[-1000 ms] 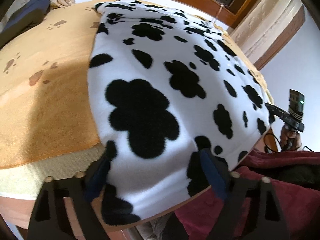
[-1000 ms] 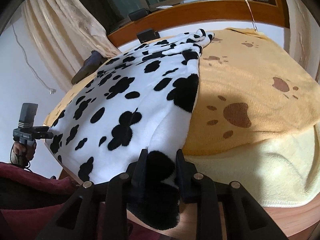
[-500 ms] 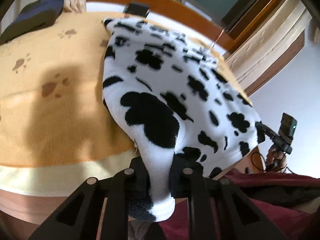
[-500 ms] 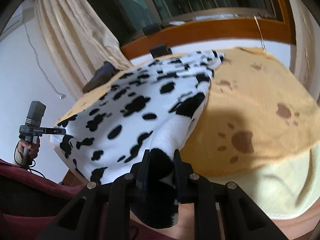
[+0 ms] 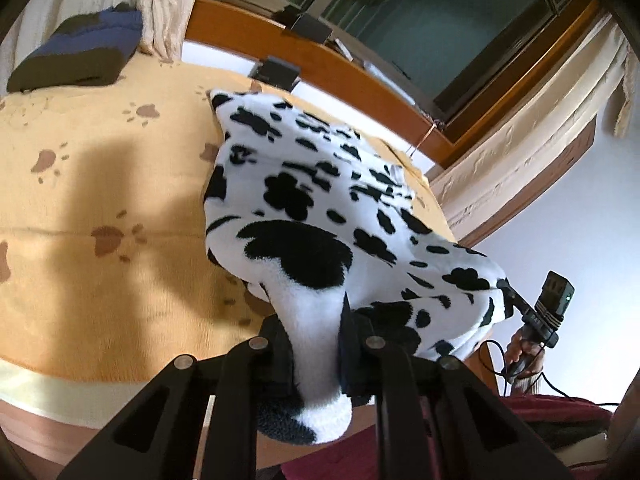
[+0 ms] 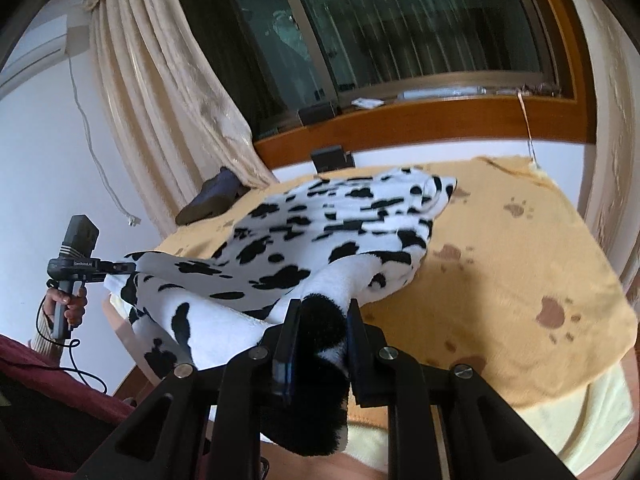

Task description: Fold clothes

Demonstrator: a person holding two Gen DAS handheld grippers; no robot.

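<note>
Each view looks forward and downward along its own claw, from close behind the black fingers. The left claw [image 5: 316, 344] camera faces across the orange paw-print blanket [image 5: 100, 184] toward the dark window [image 5: 440, 20], the right claw [image 5: 505, 285] far off to its right. The right claw [image 6: 320, 328] camera faces the same window [image 6: 400, 20], with the left claw [image 6: 130, 267] to its left. Both views share the black-and-white spotted fleece garment [image 5: 320, 184] [image 6: 340, 232] stretched between them.

White black-spotted fleece [image 5: 312, 208]; orange paw-print blanket [image 5: 100, 168]
</note>
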